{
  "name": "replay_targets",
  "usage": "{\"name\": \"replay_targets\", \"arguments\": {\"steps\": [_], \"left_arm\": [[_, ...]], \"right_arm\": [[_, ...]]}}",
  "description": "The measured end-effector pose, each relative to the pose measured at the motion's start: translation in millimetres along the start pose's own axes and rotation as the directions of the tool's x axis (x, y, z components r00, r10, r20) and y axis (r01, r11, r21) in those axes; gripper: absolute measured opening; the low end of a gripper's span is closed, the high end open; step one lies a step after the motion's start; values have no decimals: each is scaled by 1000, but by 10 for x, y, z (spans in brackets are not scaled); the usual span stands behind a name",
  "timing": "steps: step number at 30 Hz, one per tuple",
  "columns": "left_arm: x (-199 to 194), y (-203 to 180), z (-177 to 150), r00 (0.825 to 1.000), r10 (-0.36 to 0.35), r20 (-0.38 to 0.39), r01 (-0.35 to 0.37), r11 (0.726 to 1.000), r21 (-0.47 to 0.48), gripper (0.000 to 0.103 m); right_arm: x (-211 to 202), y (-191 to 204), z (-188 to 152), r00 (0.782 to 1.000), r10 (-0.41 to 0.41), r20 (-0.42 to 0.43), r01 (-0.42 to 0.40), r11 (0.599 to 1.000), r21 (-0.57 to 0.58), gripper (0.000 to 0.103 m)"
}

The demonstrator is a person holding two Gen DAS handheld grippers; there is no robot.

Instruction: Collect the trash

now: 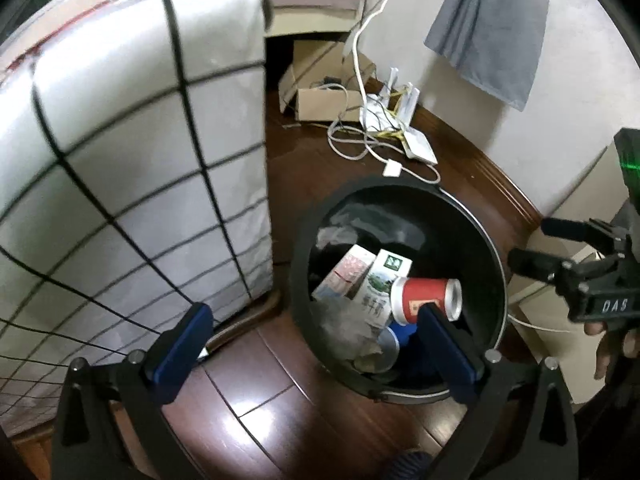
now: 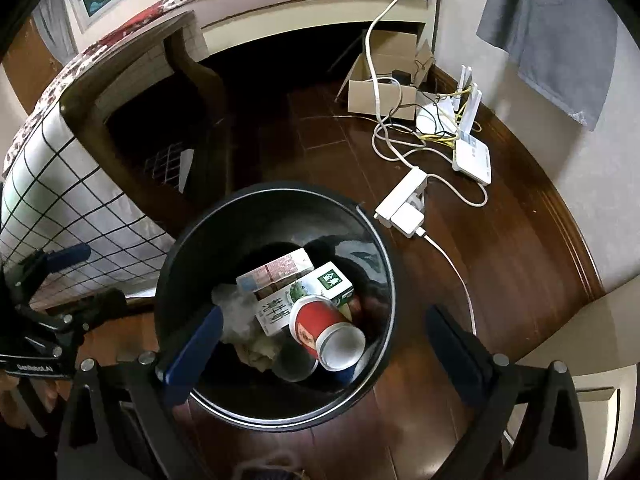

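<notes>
A black trash bin (image 2: pixel 224 216) stands on the dark wooden floor (image 2: pixel 500 280) beside a bed draped in a grid-patterned cover (image 1: pixel 120 160), filling the lower centre of both views. Inside lie a red paper cup (image 2: pixel 320 328) on its side, a green-and-white carton (image 2: pixel 304 296), a pink-printed carton (image 2: pixel 276 272) and crumpled wrappers (image 2: pixel 240 312), apparently dropped in from above. The left tongs (image 1: pixel 316 328) and right tongs (image 2: pixel 324 340) both hang over the bin's mouth, jaws spread wide with nothing pinched between them, a pose that suggests items have just been let go. In the left view the right tongs enter from the right edge, a hand (image 1: pixel 612 344) partly cut off below them. The bin's bottom is dark, and what lies under the cup cannot be made out. At upper right, a white router (image 2: pixel 472 156), power strip (image 2: pixel 404 200) and tangled cables sit near a cardboard box (image 2: pixel 380 96); the space under the bed is in shadow.
</notes>
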State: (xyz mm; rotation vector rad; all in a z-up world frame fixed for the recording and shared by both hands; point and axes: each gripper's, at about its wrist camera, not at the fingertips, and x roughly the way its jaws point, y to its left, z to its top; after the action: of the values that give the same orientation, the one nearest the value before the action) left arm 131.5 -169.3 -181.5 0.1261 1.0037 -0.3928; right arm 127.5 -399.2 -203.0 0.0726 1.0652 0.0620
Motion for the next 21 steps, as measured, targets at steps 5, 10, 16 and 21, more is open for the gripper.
{"name": "replay_targets", "arguments": {"steps": [5, 10, 16, 21], "left_arm": [[-116, 34, -8, 998, 40, 44, -40, 999, -11, 102], [-274, 89, -39, 997, 47, 68, -45, 998, -32, 102], [-538, 126, -24, 991, 63, 115, -59, 998, -35, 102], [-755, 151, -62, 985, 80, 153, -78, 997, -20, 102]], "right_arm": [[-95, 99, -7, 999, -38, 16, 38, 999, -5, 102], [-259, 246, 2, 998, -45, 48, 46, 999, -18, 102], [-445, 469, -12, 996, -51, 80, 55, 997, -46, 102], [-650, 622, -55, 993, -29, 114, 35, 998, -50, 102]]}}
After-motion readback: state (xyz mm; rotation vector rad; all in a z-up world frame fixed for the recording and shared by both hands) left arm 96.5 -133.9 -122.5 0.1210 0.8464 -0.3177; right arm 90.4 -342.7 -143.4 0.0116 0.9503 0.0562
